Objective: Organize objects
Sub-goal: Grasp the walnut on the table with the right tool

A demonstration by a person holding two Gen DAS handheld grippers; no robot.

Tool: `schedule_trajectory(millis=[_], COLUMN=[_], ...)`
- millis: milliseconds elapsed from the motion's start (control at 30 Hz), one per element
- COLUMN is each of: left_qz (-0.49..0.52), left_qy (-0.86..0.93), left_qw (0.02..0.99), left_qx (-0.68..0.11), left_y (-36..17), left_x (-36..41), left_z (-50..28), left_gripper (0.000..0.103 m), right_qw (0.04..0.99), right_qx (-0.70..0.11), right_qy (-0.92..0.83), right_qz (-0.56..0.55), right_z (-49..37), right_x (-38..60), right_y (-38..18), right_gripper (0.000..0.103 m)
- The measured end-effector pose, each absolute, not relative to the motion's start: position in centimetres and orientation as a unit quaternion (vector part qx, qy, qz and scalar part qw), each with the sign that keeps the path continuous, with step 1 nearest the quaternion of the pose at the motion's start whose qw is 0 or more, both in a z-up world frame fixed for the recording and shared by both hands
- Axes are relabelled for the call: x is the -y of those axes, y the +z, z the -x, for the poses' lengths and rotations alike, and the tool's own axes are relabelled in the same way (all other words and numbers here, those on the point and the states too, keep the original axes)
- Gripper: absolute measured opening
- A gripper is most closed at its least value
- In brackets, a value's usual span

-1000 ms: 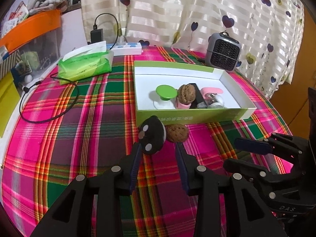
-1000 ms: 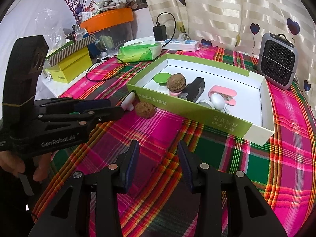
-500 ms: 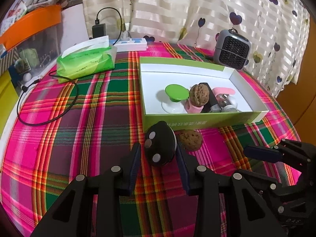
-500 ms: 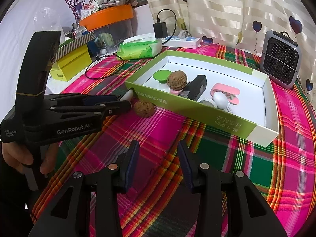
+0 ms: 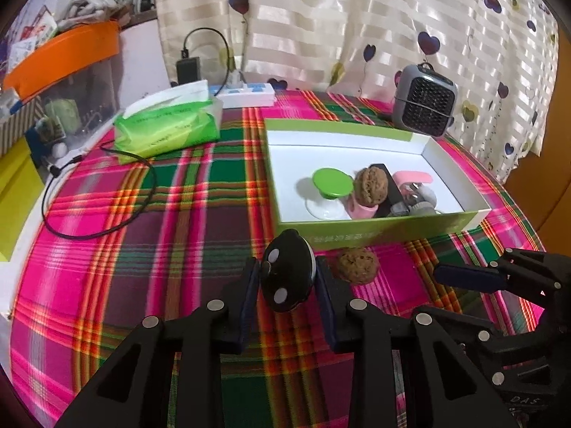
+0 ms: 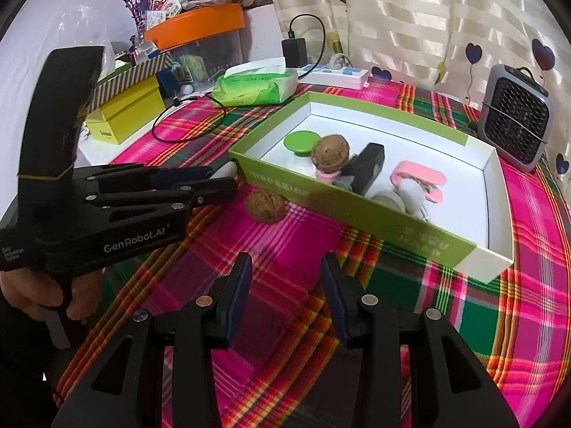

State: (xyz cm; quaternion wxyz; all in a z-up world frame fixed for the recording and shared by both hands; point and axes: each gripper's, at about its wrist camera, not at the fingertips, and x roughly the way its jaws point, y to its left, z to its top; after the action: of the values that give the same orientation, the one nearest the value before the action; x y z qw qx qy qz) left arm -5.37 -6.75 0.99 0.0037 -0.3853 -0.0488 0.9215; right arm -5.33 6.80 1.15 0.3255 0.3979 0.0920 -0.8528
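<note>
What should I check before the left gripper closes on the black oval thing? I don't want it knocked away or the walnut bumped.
1. Black oval object sits between the left gripper fingers: ok.
2. Jaws are spread on both sides of it; actual contact with the pads: cannot tell.
3. Loose walnut lies just outside the right-hand finger, apart from the object: ok, but close.
4. Green box front wall stands right beyond the object, leaving little room forward: not ok for pushing further.
5. Right gripper is open and empty, off to the side of the walnut: ok.
6. Free floor in the box behind the green cap: ok.
</note>
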Motion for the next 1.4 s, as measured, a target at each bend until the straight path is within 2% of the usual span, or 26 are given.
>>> schedule_trajectory(millis=[800,933,1400], left_qz=[0.384,0.384,0.384], left_qy=[0.921,0.921,0.921], left_qw=[-0.012,-0.011,-0.009], left_qx=[0.065,0.065,0.06], left_y=[1.1,1.0,1.0], left_x=[8.4,8.4,7.9], left_z=[4.3,4.3,4.2], left_gripper=[0.029,0.029,0.029], right_qw=[0.339,0.336,0.331], right_qx=[-0.086,-0.084,-0.089], right_qy=[-0.84,-0.841,-0.842], right_qz=[-0.415,-0.417,-0.416], right_z=[8.2,8.7,8.0], right_x=[-2.5,-2.3,-2.6], right_y=[0.3,0.2,0.4], right_gripper=[0.041,0.033,0.032])
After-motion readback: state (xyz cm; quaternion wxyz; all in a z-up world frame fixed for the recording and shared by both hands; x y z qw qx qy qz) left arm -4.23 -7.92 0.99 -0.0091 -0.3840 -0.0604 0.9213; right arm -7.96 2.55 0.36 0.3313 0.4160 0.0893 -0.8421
